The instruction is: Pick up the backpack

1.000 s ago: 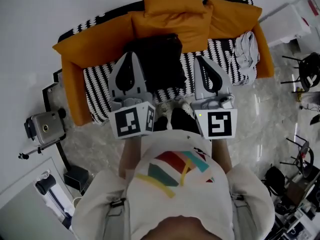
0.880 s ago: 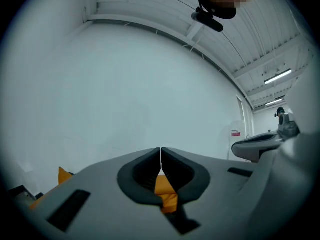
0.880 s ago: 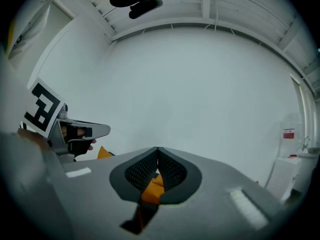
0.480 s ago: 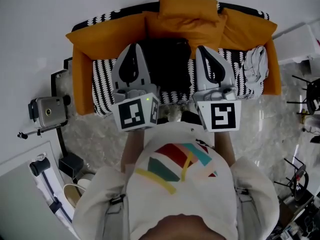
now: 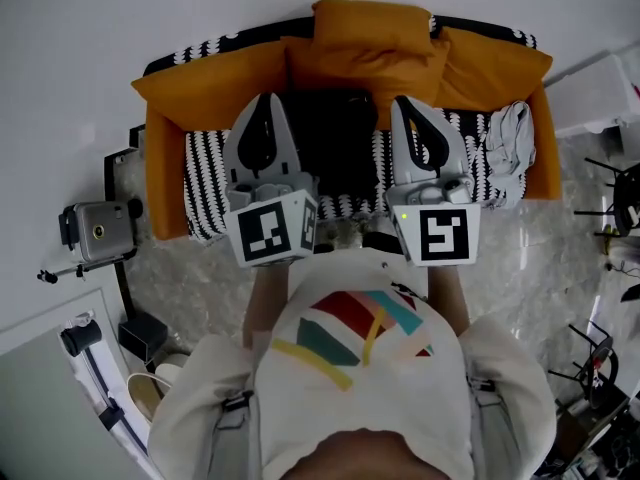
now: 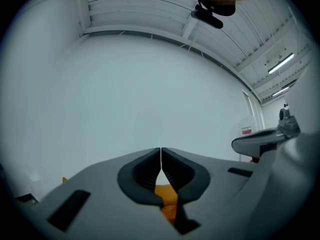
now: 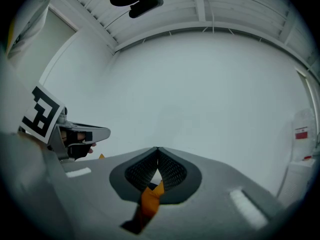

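Observation:
The black backpack [image 5: 330,138] lies on the striped seat of an orange sofa [image 5: 165,148], leaning against the back cushions. In the head view my two grippers are held level in front of the sofa, one on each side of the backpack and apart from it. The left gripper [image 5: 266,100] is shut with nothing in it, and so is the right gripper [image 5: 407,102]. In the left gripper view the left gripper [image 6: 160,149] has its pads together, facing the white wall, with only orange fabric showing below. The right gripper [image 7: 158,148] shows the same in its own view.
A crumpled white cloth [image 5: 505,138] lies on the sofa's right end. Orange cushions [image 5: 370,28] line the backrest. A camera on a stand [image 5: 95,233] is left of the sofa. Chair frames [image 5: 620,203] crowd the right side. A white wall is behind.
Both grippers have come up a little and moved towards the sofa, still flanking the backpack. Their jaws stayed together throughout.

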Motion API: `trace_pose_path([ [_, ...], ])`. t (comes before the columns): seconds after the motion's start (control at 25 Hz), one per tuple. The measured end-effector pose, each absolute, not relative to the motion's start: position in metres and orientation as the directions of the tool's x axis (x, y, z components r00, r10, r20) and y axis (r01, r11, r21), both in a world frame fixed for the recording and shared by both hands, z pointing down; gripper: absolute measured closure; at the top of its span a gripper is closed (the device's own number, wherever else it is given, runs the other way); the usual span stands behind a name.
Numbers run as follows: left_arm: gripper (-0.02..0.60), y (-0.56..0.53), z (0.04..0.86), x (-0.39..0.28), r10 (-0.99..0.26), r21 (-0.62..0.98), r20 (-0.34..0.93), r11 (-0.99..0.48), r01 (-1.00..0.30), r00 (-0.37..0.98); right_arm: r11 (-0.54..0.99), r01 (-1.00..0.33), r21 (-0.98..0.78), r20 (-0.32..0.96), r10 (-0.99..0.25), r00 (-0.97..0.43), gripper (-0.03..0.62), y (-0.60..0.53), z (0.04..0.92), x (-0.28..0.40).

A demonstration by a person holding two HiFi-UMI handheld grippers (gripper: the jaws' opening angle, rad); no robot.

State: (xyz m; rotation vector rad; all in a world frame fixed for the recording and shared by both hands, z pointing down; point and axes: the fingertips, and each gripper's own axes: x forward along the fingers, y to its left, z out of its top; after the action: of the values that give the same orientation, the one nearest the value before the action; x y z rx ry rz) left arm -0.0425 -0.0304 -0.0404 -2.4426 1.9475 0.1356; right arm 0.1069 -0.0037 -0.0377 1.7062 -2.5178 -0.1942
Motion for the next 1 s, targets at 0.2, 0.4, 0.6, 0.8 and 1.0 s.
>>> trace_pose_path([
  [0.2, 0.565, -0.036, -0.026, -0.044, -0.975, 0.04, -0.038, -0.222, -0.974, 0.22, 0.359, -0.923, 0.135, -0.007, -0.931, -0.364, 0.594, -0.015, -0.035, 0.108],
  [0.4, 0.565, -0.052, -0.022, -0.051, -0.976, 0.038, -0.043, -0.216, -0.976, 0.215, 0.355, -0.924, 0.142, -0.022, -0.932, -0.362, 0.594, -0.032, -0.04, 0.105],
  [0.6, 0.565, -0.071, -0.017, -0.067, -0.982, 0.025, -0.025, -0.187, -0.982, 0.186, 0.357, -0.923, 0.142, 0.0, -0.933, -0.361, 0.594, -0.053, -0.029, 0.102],
  [0.8, 0.565, -0.102, 0.01, -0.08, -0.986, 0.007, -0.014, -0.168, -0.986, 0.168, 0.361, -0.926, 0.112, 0.038, -0.932, -0.359, 0.594, -0.082, 0.002, 0.098],
  [1.0, 0.565, -0.133, 0.057, -0.099, -0.993, 0.043, 0.001, -0.121, -0.992, 0.122, 0.382, -0.919, 0.093, 0.037, -0.924, -0.381, 0.594, -0.119, 0.04, 0.095],
])
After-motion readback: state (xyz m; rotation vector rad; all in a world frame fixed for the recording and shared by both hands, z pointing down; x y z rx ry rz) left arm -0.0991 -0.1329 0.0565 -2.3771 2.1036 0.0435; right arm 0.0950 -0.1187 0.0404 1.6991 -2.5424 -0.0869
